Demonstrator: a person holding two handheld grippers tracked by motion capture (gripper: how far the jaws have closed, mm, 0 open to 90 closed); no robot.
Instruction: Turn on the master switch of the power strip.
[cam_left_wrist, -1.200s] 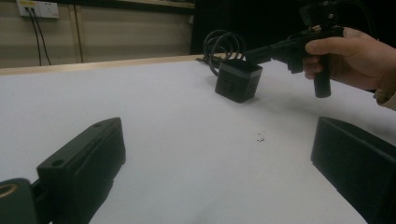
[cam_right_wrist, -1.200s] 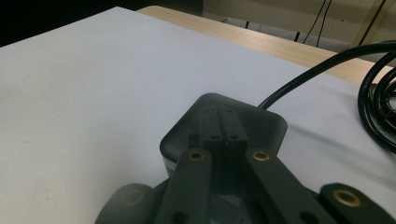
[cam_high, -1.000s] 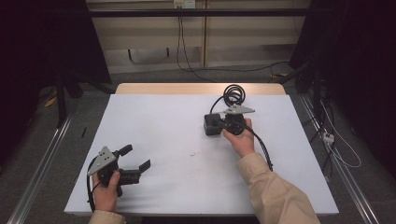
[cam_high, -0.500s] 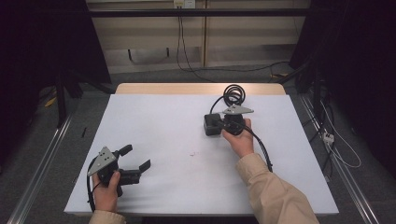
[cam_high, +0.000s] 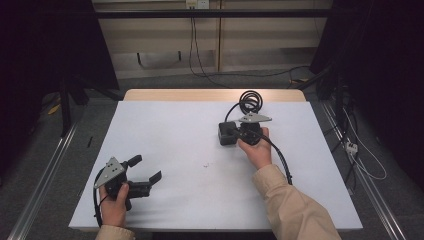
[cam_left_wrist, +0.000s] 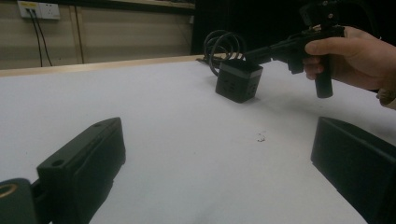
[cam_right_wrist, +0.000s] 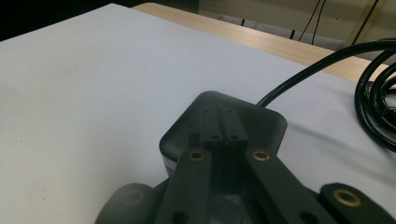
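Observation:
A black cube-shaped box (cam_high: 226, 135) sits on the white table (cam_high: 170, 130), right of centre, and a black cable runs from it to a coil (cam_high: 249, 100) behind. My right gripper (cam_high: 234, 133) is shut, its tips lying over the box's top with nothing between them. In the right gripper view the closed jaws meet above the box (cam_right_wrist: 266, 123), with the cable coil (cam_right_wrist: 373, 98) at the right. My left gripper (cam_high: 146, 169) stands open near the table's front left corner, holding nothing. From the left gripper view, the box (cam_left_wrist: 238, 81) and the right gripper (cam_left_wrist: 250, 52) lie ahead.
A small speck (cam_high: 205, 165) lies on the table between the two grippers. The table's wooden far edge (cam_high: 200, 95) borders a floor with cables and a wall socket. Metal rails run along both sides of the table.

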